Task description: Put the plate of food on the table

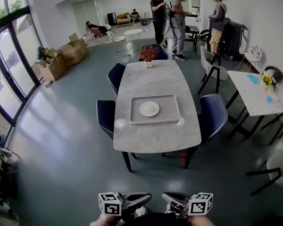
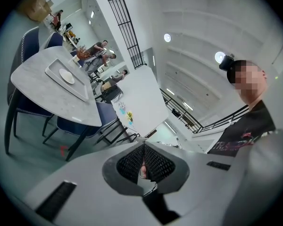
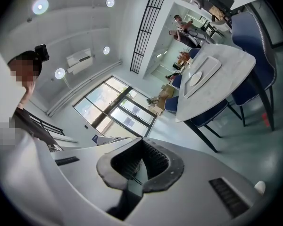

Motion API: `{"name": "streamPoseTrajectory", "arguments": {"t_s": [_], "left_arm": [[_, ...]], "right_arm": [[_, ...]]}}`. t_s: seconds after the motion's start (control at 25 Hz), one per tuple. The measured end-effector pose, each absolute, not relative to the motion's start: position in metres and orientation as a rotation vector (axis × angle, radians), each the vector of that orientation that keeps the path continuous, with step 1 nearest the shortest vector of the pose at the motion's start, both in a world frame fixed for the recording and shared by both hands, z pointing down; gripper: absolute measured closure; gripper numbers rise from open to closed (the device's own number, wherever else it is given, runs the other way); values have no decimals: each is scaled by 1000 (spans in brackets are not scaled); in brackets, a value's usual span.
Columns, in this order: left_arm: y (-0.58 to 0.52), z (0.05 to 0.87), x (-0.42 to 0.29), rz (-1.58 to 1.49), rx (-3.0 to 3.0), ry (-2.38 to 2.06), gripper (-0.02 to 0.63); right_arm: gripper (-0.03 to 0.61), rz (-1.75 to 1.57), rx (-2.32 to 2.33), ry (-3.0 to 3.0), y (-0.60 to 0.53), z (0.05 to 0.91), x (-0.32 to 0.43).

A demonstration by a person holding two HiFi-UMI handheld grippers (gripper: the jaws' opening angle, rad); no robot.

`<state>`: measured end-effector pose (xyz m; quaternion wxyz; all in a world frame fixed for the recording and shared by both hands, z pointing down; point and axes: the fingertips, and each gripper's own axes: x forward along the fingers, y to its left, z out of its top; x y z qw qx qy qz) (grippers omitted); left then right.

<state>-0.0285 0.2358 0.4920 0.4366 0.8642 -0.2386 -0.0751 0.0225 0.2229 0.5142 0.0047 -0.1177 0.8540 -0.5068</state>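
Note:
A white plate point(image 1: 149, 108) lies in a grey tray point(image 1: 132, 114) on the marble table point(image 1: 151, 79), well ahead of me across the floor. Whether food is on it I cannot tell. Both grippers are held low and close to my body at the bottom of the head view, far from the table. The left gripper point(image 1: 140, 199) is shut with no object in it point(image 2: 144, 146). The right gripper point(image 1: 172, 199) also has its pads meeting at the tips, holding nothing point(image 3: 142, 140). The gripper views show the plate point(image 2: 66, 76) point(image 3: 196, 78) small and distant.
Blue chairs point(image 1: 212, 114) point(image 1: 106, 116) point(image 1: 116, 76) stand around the table, and a flower pot point(image 1: 148, 55) sits at its far end. A white side table point(image 1: 252, 91) is at the right, cardboard boxes point(image 1: 61, 60) at the left, and several people point(image 1: 179, 18) stand at the back.

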Motion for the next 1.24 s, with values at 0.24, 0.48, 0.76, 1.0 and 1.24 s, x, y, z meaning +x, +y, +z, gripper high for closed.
{"name": "streamPoseTrajectory", "arguments": {"t_s": [0.24,0.48,0.76,1.0,1.24], "left_arm": [[237,493,-33,-193,2145,-598,606],[236,493,-37,-202,2141,-608,606],[236,492,-37,-210,2136,-614,606],[235,493,-36,-213,2140,-612,606],[232,488,-33,-221,2134,-607,606]], "right_arm": [[569,-1567,-344,2682,223,513,16],[569,-1579,-336,2697,224,515,13],[569,-1583,-362,2712,223,518,13],[569,-1575,-357,2708,223,517,15],[569,-1571,-350,2693,220,513,18]]}}
